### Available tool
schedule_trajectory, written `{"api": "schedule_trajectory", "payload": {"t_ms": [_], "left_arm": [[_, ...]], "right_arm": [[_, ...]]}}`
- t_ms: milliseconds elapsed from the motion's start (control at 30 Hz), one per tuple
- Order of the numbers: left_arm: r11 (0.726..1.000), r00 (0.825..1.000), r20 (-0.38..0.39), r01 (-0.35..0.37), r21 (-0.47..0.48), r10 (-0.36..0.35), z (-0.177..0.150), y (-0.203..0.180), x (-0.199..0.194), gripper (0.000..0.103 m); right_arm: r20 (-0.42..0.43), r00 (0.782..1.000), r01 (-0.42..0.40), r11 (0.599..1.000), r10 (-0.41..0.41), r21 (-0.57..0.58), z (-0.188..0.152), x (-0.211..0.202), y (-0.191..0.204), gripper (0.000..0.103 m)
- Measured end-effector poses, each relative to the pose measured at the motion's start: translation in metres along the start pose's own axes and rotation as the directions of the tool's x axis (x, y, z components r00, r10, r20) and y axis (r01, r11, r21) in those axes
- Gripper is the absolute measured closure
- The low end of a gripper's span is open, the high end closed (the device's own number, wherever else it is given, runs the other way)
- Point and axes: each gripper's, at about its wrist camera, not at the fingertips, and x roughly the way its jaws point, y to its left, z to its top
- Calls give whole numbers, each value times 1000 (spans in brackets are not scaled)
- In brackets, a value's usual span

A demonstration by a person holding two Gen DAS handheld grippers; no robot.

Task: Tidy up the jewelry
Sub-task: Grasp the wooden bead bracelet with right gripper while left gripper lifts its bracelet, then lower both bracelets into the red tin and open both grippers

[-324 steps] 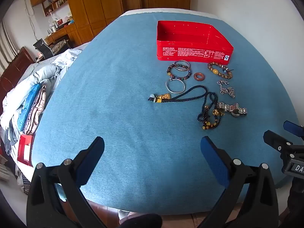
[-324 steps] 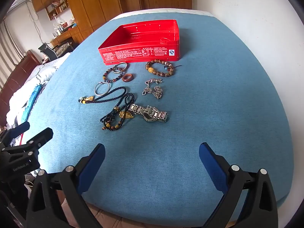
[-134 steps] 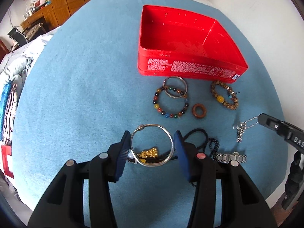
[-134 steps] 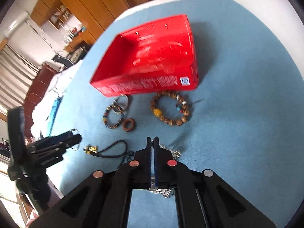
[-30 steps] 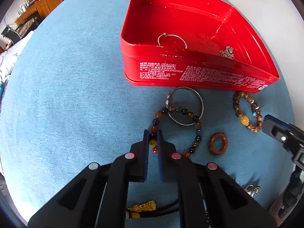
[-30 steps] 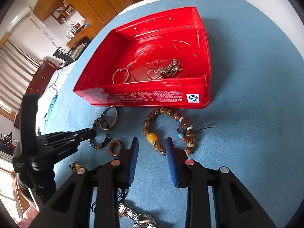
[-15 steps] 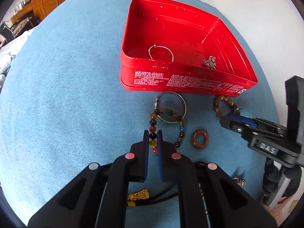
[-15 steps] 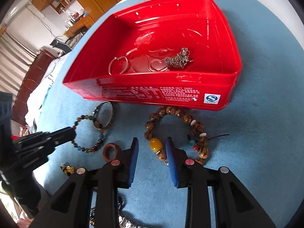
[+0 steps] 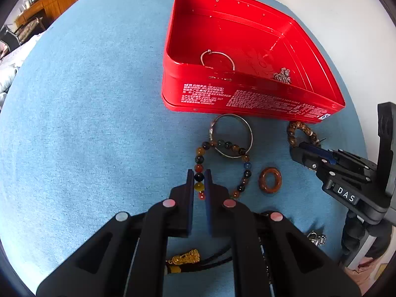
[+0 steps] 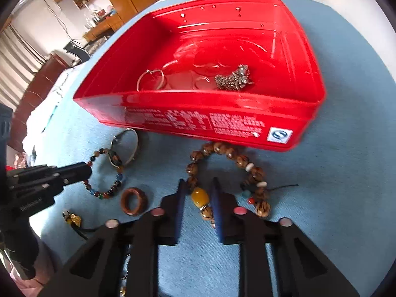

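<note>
Two pieces already lie inside the red tin in the left wrist view: a thin silver hoop near its left wall and a small silver chain heap toward its right. The tin sits on the blue-covered table, toward its far edge. Just in front of the tin's near wall lies a silver bangle, overlapped by a multicoloured bead bracelet. The left gripper is clenched on that bracelet's left side, its pads pressing a dark bead. A brown ring lies just right of the bracelet. A gold charm on a black cord lies near the table's near edge, under the gripper's frame.

From the right wrist view, the tin holds the hoop and chain heap side by side. A wooden bead bracelet lies touching the tin's near wall. The right gripper straddles this bracelet's amber bead, jaws closing, with narrow gaps visible between the pads and the bead. The brown ring lies just left of it.
</note>
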Motion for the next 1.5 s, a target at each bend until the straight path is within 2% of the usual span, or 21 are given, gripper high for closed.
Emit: {"api": "schedule_trajectory", "payload": {"t_ms": [100,200,400,633,900,1233,1500], "left_arm": [[1000,1000,15,3,5,-4,-2,-2,-6,97],[1000,999,36,17,12,-17,-5,-6,-17,97],[999,994,101,35,38,-38,-12,-10,-48,97],[998,991,129,13,59,-21,-16,-20,-65,97],[996,986,163,11,85,-25,-2,-38,-80,97],[994,974,225,16,111,-41,24,-53,-107,97],[993,970,238,20,117,-47,55,-65,-108,97]], "right_arm": [[-14,1000,-26,999,26,25,-5,-6,-4,88],[-28,993,-112,990,115,83,-10,-16,-13,91],[37,985,-170,980,167,105,-13,-56,-18,91],[92,981,-177,980,169,87,-10,-97,-12,91],[131,978,-171,983,160,71,6,-121,-10,91],[204,963,-187,981,173,50,31,-152,-4,91],[255,954,-174,983,156,52,57,-170,-5,91]]}}
